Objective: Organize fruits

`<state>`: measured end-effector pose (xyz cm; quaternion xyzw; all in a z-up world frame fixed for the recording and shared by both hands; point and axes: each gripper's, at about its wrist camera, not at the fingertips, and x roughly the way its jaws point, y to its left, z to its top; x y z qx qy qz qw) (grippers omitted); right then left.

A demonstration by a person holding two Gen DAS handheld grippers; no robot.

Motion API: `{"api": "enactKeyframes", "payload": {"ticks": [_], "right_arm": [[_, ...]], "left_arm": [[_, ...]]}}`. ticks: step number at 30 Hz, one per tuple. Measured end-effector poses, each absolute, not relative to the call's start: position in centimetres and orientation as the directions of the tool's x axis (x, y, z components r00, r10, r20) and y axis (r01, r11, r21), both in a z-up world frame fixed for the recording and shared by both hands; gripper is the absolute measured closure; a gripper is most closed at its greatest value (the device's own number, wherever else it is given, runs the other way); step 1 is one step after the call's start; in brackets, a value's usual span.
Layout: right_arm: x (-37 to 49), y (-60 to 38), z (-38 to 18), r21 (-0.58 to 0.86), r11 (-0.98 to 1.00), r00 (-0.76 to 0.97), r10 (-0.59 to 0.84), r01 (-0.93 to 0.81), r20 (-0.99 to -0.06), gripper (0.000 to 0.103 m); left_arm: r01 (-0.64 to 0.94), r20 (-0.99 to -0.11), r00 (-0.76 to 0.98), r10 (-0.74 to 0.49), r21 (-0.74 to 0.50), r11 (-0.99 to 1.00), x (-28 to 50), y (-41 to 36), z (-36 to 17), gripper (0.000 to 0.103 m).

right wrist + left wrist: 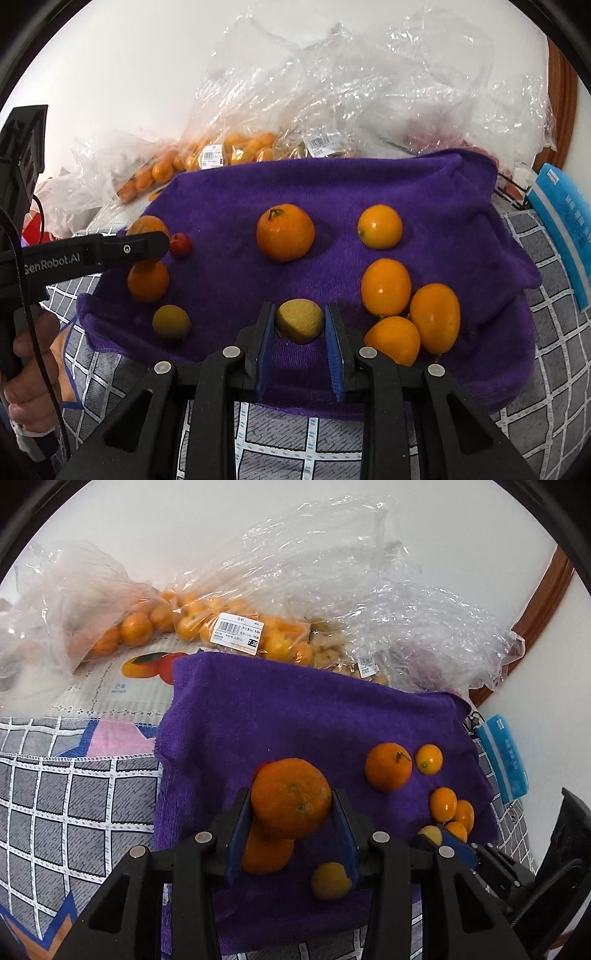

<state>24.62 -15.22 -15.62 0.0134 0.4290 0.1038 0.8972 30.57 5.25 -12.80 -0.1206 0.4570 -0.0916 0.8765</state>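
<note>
My left gripper (291, 795) is shut on a large mandarin (291, 801), held just above a purple towel (295, 709). Under it lie another mandarin (266, 853) and a small yellow-green fruit (330, 880). My right gripper (301, 310) is shut on a second yellow-green fruit (300, 321) over the towel's (332, 184) near edge. A stemmed mandarin (285, 232) sits mid-towel, and several kumquats (386, 287) cluster to the right. In the right wrist view the left gripper's fingers (147, 247) reach in from the left, beside a tiny red fruit (181, 244).
Clear plastic bags of oranges (236, 627) and other produce (332, 110) pile up behind the towel against a white wall. A grey checked cloth (74, 794) covers the surface. A blue packet (565, 221) lies at the right. A hand (29, 354) grips the left tool.
</note>
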Motion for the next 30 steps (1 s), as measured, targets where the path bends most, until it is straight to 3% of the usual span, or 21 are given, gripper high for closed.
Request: {"api": "enactKeyframes", "payload": {"ticks": [15,23,30], "right_arm": [[24.6,-15.1,-16.1,0.083,0.983,0.617,0.168,-0.165,-0.769,0.076],[24.2,-14.8,-15.5,0.061,0.986,0.625,0.146,-0.156,-0.767,0.063],[23.7,-15.0,-14.6,0.056,0.99,0.639,0.125,-0.128,-0.759,0.059]], "left_arm": [[0.048,-0.779,0.575,-0.251,-0.275,0.96,30.3,5.1,-12.8,0.063],[0.048,-0.772,0.581,-0.259,-0.285,0.957,30.1,5.3,-12.9,0.059],[0.04,-0.772,0.578,-0.262,-0.294,0.955,29.8,5.5,-12.9,0.052]]}}
